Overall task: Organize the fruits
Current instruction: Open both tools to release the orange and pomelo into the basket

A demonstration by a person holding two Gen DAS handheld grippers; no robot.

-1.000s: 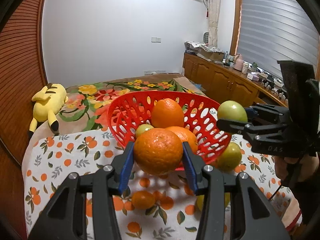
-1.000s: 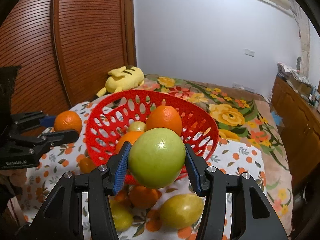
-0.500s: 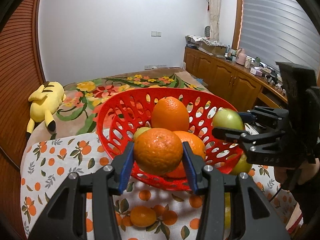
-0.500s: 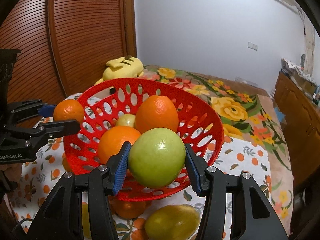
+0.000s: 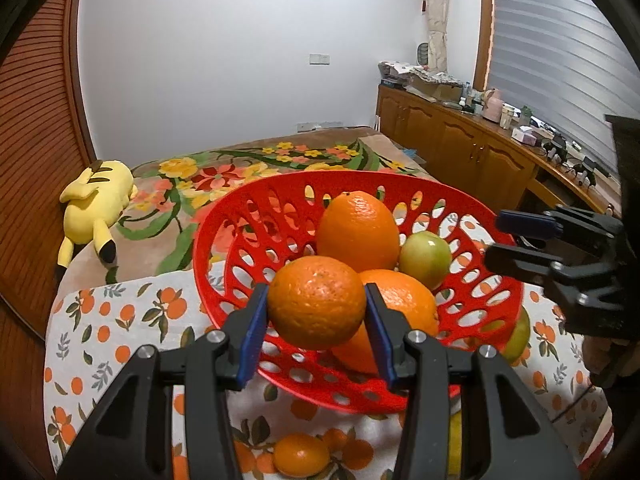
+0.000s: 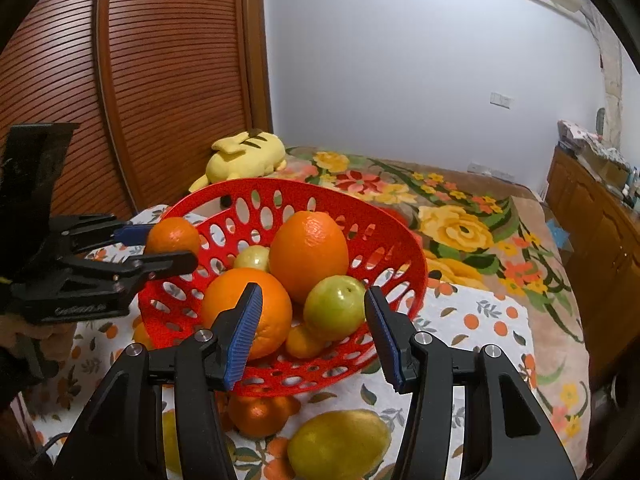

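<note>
A yellow plush toy (image 5: 94,204) lies at the far left on a flowered bedspread (image 5: 248,164). Nearer, on an orange-print cloth (image 5: 100,320), stands a red perforated basket (image 5: 224,240). The left claw (image 5: 316,312) is clamped on an orange (image 5: 316,308) over the basket's near rim. Inside sit a tall orange (image 6: 308,250), a second orange (image 6: 232,300) and a green apple (image 6: 334,308). The right claw (image 6: 312,330) has its pads apart, with nothing gripped, the apple lying in the basket between them. A lemon (image 6: 338,444) rests on the cloth below.
</note>
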